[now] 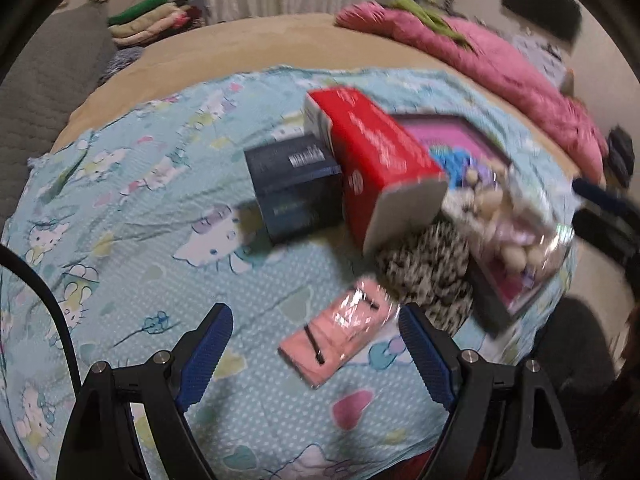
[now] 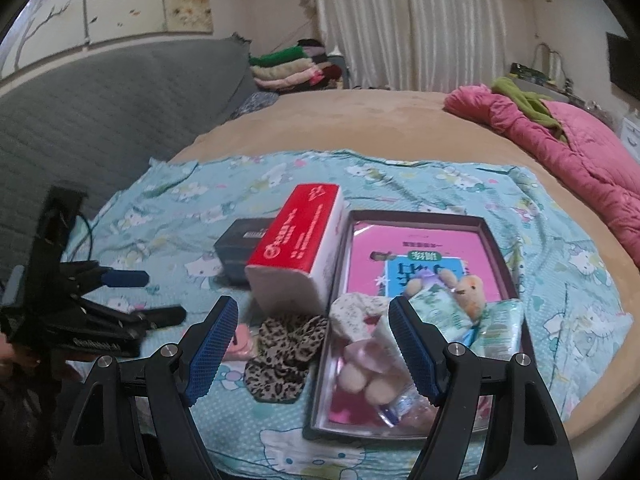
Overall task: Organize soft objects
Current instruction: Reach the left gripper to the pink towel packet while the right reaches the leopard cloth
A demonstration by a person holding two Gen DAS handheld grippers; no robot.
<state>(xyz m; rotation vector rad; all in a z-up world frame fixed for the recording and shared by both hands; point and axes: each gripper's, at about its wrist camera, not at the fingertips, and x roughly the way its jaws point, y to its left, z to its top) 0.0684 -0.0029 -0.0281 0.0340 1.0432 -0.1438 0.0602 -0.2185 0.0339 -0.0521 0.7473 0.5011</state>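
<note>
While both tools hang spread and empty over the bed, soft things wait beside and inside the tray.

Left tool [image 1: 316, 350] hovers with its jaws wide apart around the pink packet [image 1: 340, 334], which lies flat on the sheet [image 1: 132, 208], near the leopard scrunchie [image 1: 428, 276]. Right tool [image 2: 312, 340] is equally spread, above the tray [image 2: 506, 240], where a plush [image 2: 470, 294], wipes [image 2: 496, 320] and a bagged toy [image 2: 372, 376] already sit. To do this well, I judge the left should drop squarely, pinch the packet across its narrow width, lift clear of the red box [image 1: 380, 160], and set it in the tray's bare pink end.
</note>
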